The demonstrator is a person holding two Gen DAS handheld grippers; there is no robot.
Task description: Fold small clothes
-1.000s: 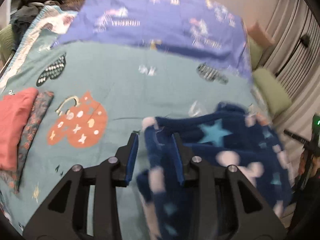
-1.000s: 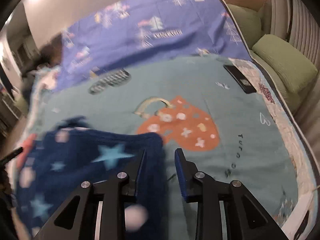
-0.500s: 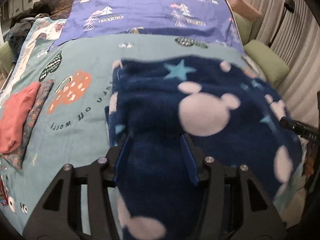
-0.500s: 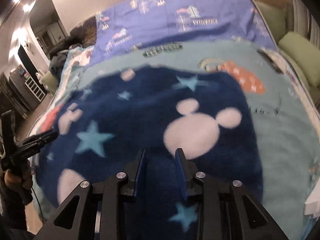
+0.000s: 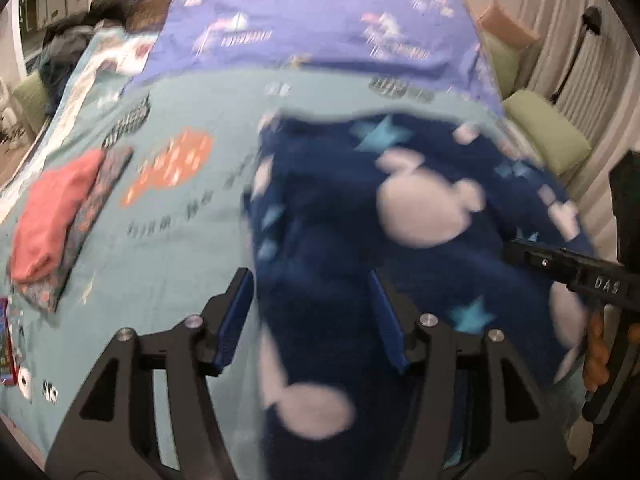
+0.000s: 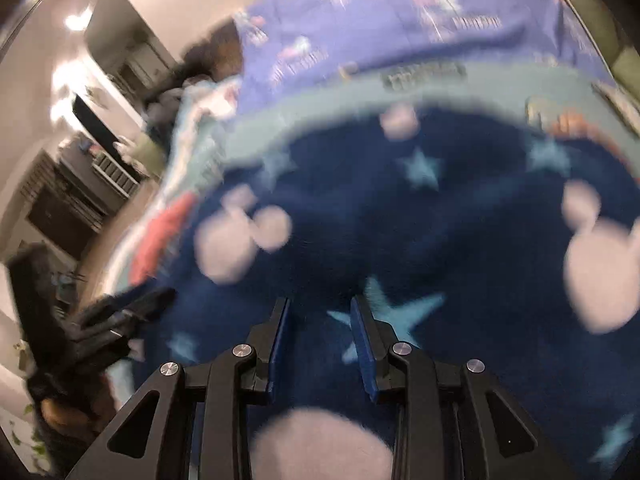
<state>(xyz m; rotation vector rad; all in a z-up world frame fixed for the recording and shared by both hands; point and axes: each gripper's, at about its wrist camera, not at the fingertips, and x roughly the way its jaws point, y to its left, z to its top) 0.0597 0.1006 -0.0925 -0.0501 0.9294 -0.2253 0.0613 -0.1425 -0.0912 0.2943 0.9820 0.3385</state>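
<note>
Fleece [image 5: 400, 240] spread on bed [image 5: 160, 264]; left tool [image 5: 312, 316] wide, opening, fleece between; right tool [image 6: 318, 340] narrow, apparently gripping near edge.

Motion blur smears the navy fleece garment [image 6: 460, 220]; its near edge runs off both pictures' lower edges.

A dark navy fleece garment [image 5: 400, 248], soft and fuzzy, printed with pale pink mouse-head shapes and light blue stars, lies spread out on the teal printed bedspread [image 5: 172, 264], toward its right half in the left wrist view. Its left edge looks bunched or doubled over; motion blur hides finer detail. At the bedspread's left edge sits a folded coral-pink garment [image 5: 48, 216] atop a folded dark floral-patterned one [image 5: 88, 216].
</note>
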